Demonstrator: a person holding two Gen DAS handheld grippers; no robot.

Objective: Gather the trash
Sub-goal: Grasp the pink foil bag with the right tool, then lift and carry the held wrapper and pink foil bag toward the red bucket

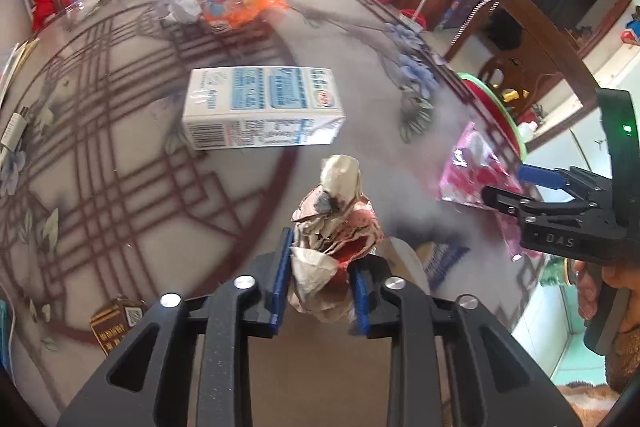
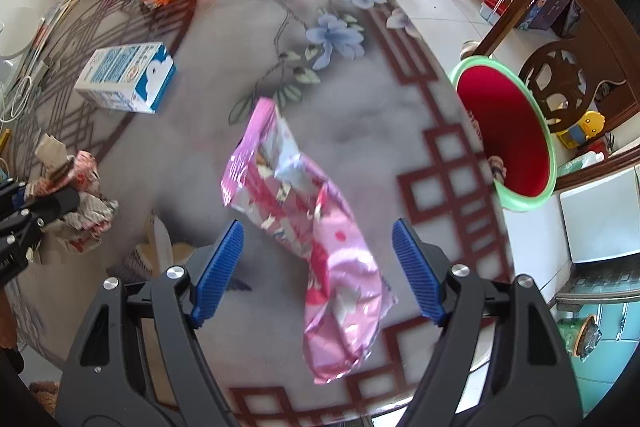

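- Round glass-topped table (image 2: pixel 360 131) with a floral and red lattice pattern, set in a tiled dining room with wooden chairs (image 2: pixel 568 83) at its edge.
- Left gripper (image 1: pixel 320 277): blue pads (image 1: pixel 282 271) drawn narrow and pressed on both sides of a crumpled paper wad (image 1: pixel 332 227), printed red and white; top of the wad projecting beyond the fingertips.
- Same wad in the right wrist view (image 2: pixel 76 195), far to the left of the right fingers, with the dark left gripper (image 2: pixel 24 223) against it.
- Right gripper (image 2: pixel 318 267): blue fingers (image 2: pixel 218 267) spread wide, nothing pressed between them.
- Pink snack wrapper (image 2: pixel 312 239) lying flat on the table between the right fingers, touching neither pad, its upper end reaching beyond the fingertips.
- Same wrapper in the left wrist view (image 1: pixel 476 175), to the right of the left fingers, beneath the right gripper (image 1: pixel 532 187) held in a person's hand (image 1: pixel 600 291).
- Blue and white carton (image 1: pixel 260 107) on its side, ahead of the left fingertips, apart from the wad.
- Orange and blue plastic bag (image 1: pixel 240 3) crumpled far ahead of both grippers, near the table's far rim.
- Red bin with a green rim (image 2: pixel 508 131) just off the table edge, ahead and right of the right fingers.
- Small brown box (image 1: pixel 116 327) on the table, left of the left fingers.
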